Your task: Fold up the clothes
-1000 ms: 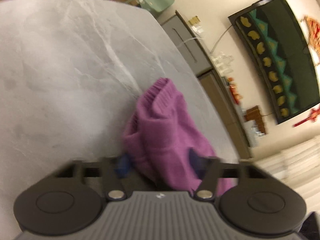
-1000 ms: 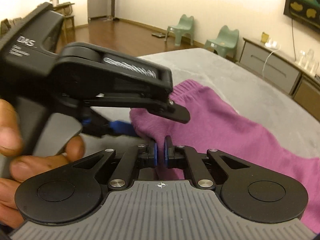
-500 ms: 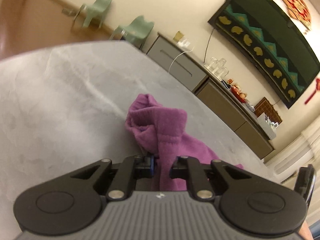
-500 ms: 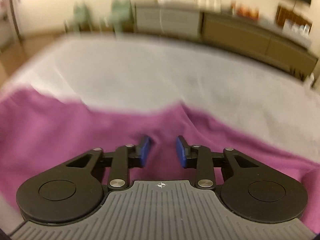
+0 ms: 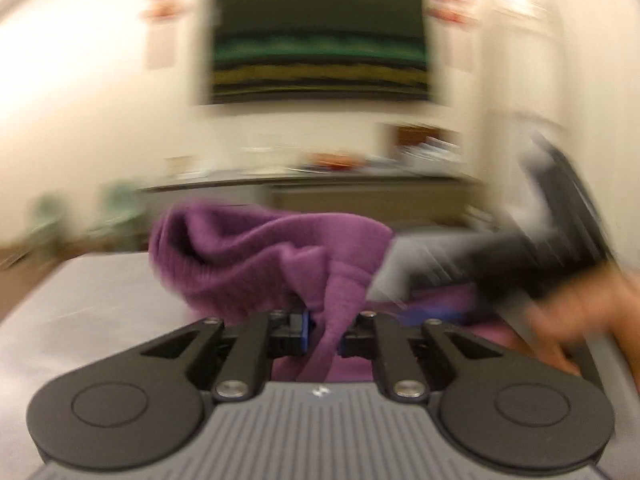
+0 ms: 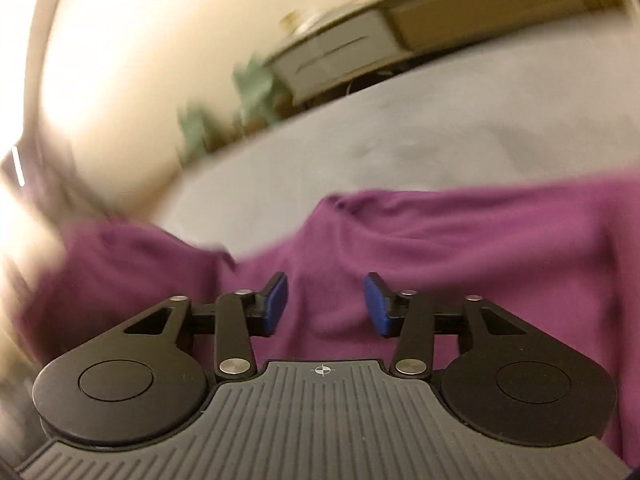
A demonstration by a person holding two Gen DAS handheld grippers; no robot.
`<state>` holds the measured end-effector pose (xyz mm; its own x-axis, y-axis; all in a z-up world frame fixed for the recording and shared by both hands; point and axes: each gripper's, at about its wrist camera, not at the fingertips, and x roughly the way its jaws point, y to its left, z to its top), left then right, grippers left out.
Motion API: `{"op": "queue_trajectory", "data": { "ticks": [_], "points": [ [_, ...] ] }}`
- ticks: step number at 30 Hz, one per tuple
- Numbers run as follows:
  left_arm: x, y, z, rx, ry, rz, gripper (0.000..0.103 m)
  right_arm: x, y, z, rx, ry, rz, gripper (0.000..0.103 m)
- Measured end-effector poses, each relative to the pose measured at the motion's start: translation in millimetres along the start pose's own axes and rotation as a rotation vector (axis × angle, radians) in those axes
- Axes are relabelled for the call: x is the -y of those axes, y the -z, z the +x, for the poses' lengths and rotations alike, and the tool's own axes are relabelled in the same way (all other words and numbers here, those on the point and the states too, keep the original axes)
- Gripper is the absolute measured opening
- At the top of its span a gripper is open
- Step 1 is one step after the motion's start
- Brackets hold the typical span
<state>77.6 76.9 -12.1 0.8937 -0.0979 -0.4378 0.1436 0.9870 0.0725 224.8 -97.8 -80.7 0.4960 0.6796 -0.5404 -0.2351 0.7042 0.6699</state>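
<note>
A purple knit sweater point(image 5: 256, 264) is bunched up and lifted off the grey table point(image 5: 80, 312). My left gripper point(image 5: 324, 332) is shut on a fold of it, and the cloth hangs out between the blue pads. In the right wrist view the sweater point(image 6: 460, 248) spreads across the grey table point(image 6: 400, 140). My right gripper point(image 6: 326, 306) is open just above the cloth, with nothing between its pads. The right gripper and the hand holding it point(image 5: 520, 264) show blurred at the right of the left wrist view.
A low sideboard point(image 5: 360, 188) with small items stands against the far wall under a dark wall panel point(image 5: 320, 40). Green chairs point(image 6: 224, 112) stand beyond the table's far edge. Both views are blurred by motion.
My left gripper has lifted the sweater and swung to face the wall. My right gripper has opened wider and moved along the cloth.
</note>
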Motion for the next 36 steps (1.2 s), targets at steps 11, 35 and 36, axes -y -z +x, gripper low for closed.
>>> {"op": "queue_trajectory", "data": {
  "ticks": [11,35,36],
  "points": [
    [54,26,12,-0.068,0.144,0.080,0.031,69,17,-30,-0.007,-0.122,0.289,0.066],
    [-66,-1,1,-0.137,0.182,-0.344,0.051,8,4,-28,-0.011,-0.059,-0.013,0.082],
    [-69,-1,1,-0.137,0.182,-0.359,0.051,11,4,-31,-0.001,-0.084,0.022,0.088]
  ]
}}
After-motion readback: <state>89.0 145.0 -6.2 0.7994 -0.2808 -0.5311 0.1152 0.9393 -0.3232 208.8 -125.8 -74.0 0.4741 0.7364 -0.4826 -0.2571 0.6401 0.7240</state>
